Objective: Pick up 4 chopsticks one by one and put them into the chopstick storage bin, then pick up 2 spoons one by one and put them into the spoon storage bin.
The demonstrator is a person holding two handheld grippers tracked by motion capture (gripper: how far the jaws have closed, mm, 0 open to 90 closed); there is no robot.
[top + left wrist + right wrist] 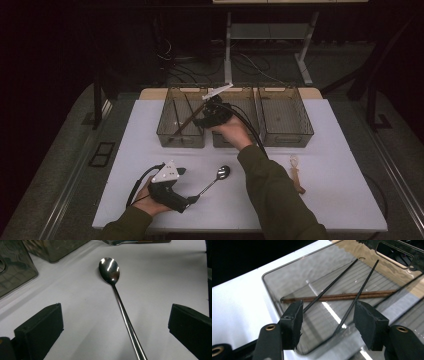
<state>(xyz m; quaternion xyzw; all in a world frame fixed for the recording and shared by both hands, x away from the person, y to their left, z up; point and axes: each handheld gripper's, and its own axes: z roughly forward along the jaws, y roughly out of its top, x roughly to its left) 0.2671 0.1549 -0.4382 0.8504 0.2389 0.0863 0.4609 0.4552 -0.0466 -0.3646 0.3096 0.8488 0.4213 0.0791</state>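
Observation:
A steel spoon [217, 177] lies on the white table [330, 150], bowl toward the bins. In the left gripper view the spoon [110, 268] has its handle running between the jaws of my left gripper [116, 315], which stand wide apart and do not touch it. In the high view the left gripper [189, 187] rests low at the front left. My right gripper [210, 112] hovers over the left clear bin [172, 132]. Seen in its own view, the right gripper [328, 312] is open with nothing held. Below it lie two black chopsticks [329, 287] and a brown one [342, 297].
Three clear bins stand in a row at the back: the left one, a middle one [231, 140] and a right one [287, 135]. A wooden-handled utensil [296, 175] lies on the table at the right. Bin walls [15, 270] rise near the spoon's left.

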